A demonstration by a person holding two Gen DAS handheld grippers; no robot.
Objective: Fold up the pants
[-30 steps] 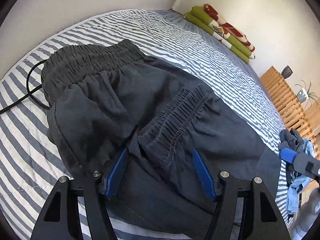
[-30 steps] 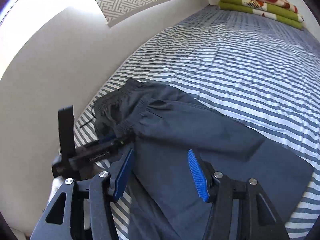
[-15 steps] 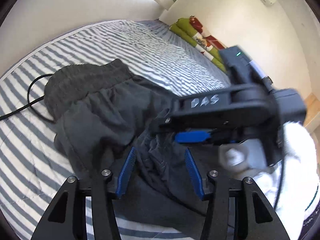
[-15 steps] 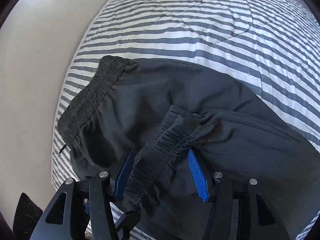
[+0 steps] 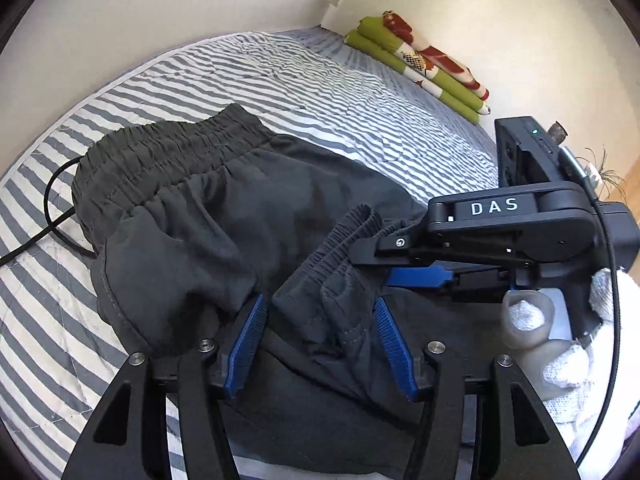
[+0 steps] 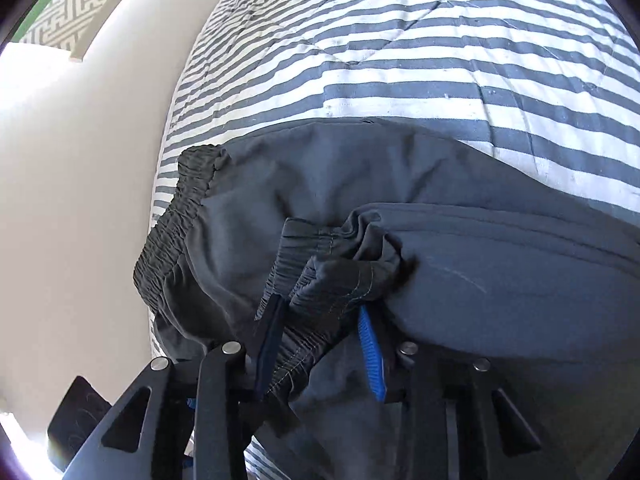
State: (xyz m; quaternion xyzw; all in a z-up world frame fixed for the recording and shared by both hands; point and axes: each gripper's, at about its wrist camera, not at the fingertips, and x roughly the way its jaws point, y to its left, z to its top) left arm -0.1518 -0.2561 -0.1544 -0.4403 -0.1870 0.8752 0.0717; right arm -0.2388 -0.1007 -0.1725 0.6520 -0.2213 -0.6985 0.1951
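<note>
Pants (image 5: 192, 216) lie dark and folded on the striped bed (image 5: 328, 92), filling the middle and lower left of your left wrist view, waistband toward the upper left. "DAS" reads in white on your right gripper (image 5: 404, 264), which reaches in from the right edge. A second ago it was only a blue tip at the far right; now it's at the gathered cuff (image 5: 352, 236). Its jaws have just been closing, and in the right wrist view the bunched cuff sits squeezed between the blue pads (image 6: 370, 352), so you're grasping it. Your left gripper (image 5: 318, 340) has barely shifted; its jaws have just been opening, and stand apart with cuff fabric between them, not pinched. A white-gloved hand (image 5: 576, 344) shows lower right.
</note>
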